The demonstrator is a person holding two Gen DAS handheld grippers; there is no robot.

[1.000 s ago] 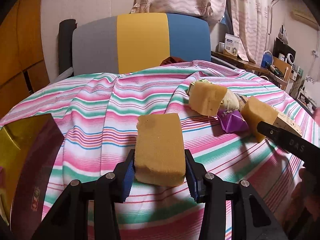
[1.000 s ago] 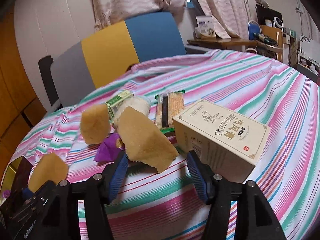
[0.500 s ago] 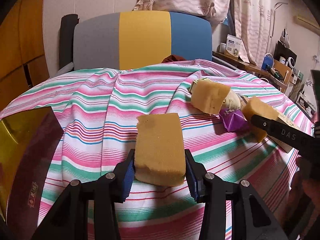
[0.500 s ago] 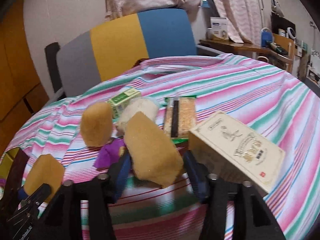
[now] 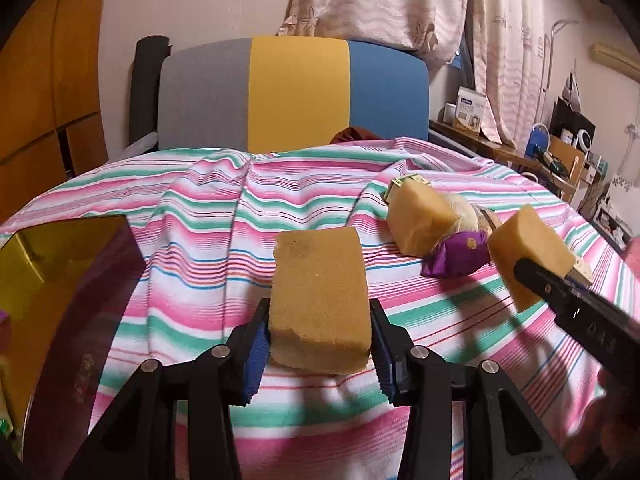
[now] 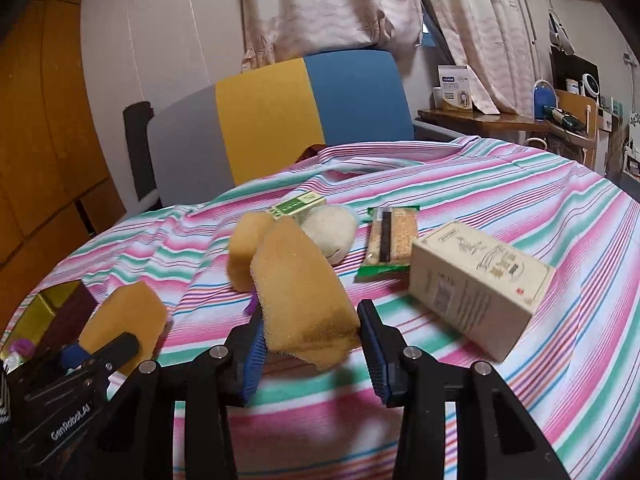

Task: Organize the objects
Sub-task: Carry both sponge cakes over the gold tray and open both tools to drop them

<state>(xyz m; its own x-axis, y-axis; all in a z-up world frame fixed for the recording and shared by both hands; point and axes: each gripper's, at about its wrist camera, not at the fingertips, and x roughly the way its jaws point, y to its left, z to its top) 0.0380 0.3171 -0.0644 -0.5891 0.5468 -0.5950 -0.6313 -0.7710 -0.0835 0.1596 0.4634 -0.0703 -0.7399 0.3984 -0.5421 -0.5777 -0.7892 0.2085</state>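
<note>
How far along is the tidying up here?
Nothing visibly sorted yet. In hand: left gripper grips one sponge; right gripper, jaws just closing, clamps another sponge. Left on the cloth: a third sponge, purple wrapper, cream box, snack pack.

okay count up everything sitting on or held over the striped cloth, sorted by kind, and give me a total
Yellow sponges: 3, left-held, right-held, loose
Cardboard boxes: 2, cream, green-labelled
Wrapped snacks: 3, purple, cracker pack, round white bun
Dark gold-lined box: 1
Total: 9
</note>
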